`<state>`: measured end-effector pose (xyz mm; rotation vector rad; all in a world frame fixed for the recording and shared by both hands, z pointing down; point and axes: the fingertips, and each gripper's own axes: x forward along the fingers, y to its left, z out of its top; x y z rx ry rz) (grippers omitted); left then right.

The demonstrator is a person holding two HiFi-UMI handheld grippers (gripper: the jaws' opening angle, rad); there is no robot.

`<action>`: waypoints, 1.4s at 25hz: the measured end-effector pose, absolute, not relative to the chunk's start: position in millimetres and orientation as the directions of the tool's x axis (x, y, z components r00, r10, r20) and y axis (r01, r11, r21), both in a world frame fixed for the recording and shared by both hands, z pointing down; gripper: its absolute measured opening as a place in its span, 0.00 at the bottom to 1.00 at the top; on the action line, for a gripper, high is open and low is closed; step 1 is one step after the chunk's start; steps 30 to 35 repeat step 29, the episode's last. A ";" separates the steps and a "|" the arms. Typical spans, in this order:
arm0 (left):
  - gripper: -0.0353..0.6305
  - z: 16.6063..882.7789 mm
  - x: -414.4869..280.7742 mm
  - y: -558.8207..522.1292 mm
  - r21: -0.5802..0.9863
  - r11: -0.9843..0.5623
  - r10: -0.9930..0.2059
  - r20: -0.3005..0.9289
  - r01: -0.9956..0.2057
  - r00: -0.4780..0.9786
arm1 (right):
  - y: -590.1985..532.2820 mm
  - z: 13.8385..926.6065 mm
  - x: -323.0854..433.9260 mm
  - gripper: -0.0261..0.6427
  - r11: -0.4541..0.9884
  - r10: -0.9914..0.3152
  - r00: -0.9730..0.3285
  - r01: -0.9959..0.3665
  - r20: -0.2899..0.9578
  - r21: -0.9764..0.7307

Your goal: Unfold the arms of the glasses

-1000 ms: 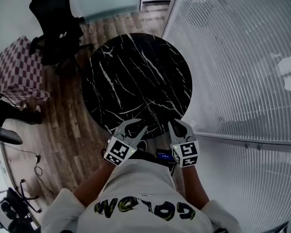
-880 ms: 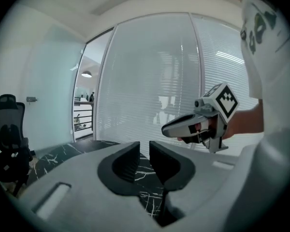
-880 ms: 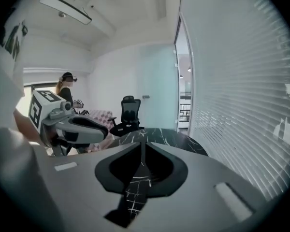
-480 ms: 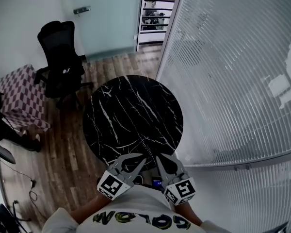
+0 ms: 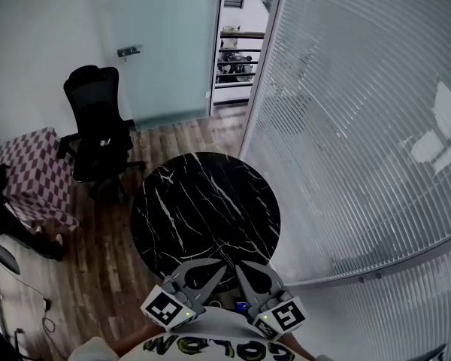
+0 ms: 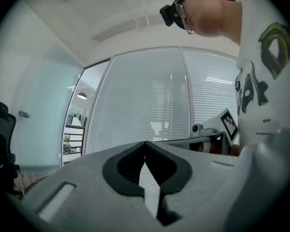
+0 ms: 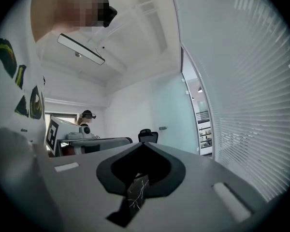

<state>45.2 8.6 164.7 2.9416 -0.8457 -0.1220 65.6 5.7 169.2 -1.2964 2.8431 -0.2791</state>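
Left tongs (image 6: 145,144): closed, the two jaws meet at the tips and nothing is between them; the jaws have just been closing.
Right tongs (image 7: 144,145): closed in the same way, tips together and empty; these jaws too have just been closing.
Place of the tongs: in the head view both are at the bottom, side by side and near each other, close in front of the person's white shirt (image 5: 210,343), by the near rim of the desk.
Glasses: I cannot find them in any view, so I cannot tell where they lie.
Desk (image 5: 203,201): round, black with white veins like marble; it stands on a wooden floor (image 5: 105,254).
Chair (image 5: 98,126): black office chair, beyond the desk on the left.
Checkered seat (image 5: 34,175): left of the chair, at the edge of the view.
Blinds (image 5: 361,126): a wall of white slats along the right side.
Glass door (image 5: 165,43): pale and frosted, behind the chair.
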 end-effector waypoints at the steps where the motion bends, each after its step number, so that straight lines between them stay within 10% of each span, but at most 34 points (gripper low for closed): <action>1: 0.06 163.1 45.0 8.7 0.095 -0.844 -0.533 -0.054 -0.527 0.844 | 5.7 166.7 64.7 0.04 0.645 -0.749 -0.660 -0.747 0.063 -0.162; 35: 0.06 186.5 38.5 22.2 0.158 -0.825 -0.550 0.001 -0.543 0.835 | 13.6 172.6 59.5 0.04 0.640 -0.754 -0.653 -0.754 0.069 -0.146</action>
